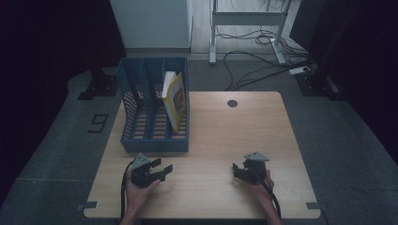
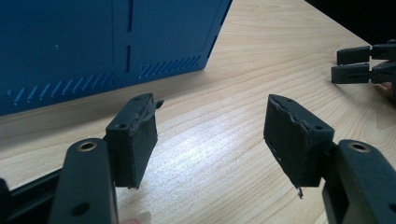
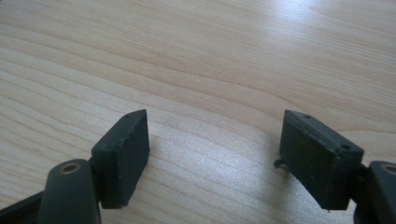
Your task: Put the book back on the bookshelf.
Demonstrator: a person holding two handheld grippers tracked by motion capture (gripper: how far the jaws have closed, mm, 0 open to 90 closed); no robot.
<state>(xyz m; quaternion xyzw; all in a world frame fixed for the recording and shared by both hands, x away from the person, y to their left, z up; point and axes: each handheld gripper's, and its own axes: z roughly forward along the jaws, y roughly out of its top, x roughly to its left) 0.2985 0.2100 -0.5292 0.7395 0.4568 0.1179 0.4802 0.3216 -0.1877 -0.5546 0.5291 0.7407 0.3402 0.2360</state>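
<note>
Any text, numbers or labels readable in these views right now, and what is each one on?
"9": black mark on the grey floor, left of the table.
Yellow book in the blue file organizer: cover print too small and blurred to read.
Nothing readable on the organizer or the grippers.

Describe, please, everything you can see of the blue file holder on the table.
The blue file holder looks like plastic, with perforated side walls and dividers forming three open-topped compartments. It stands upright on the far left part of the wooden table. A yellow book leans in its right compartment. Neither gripper touches it.
</note>
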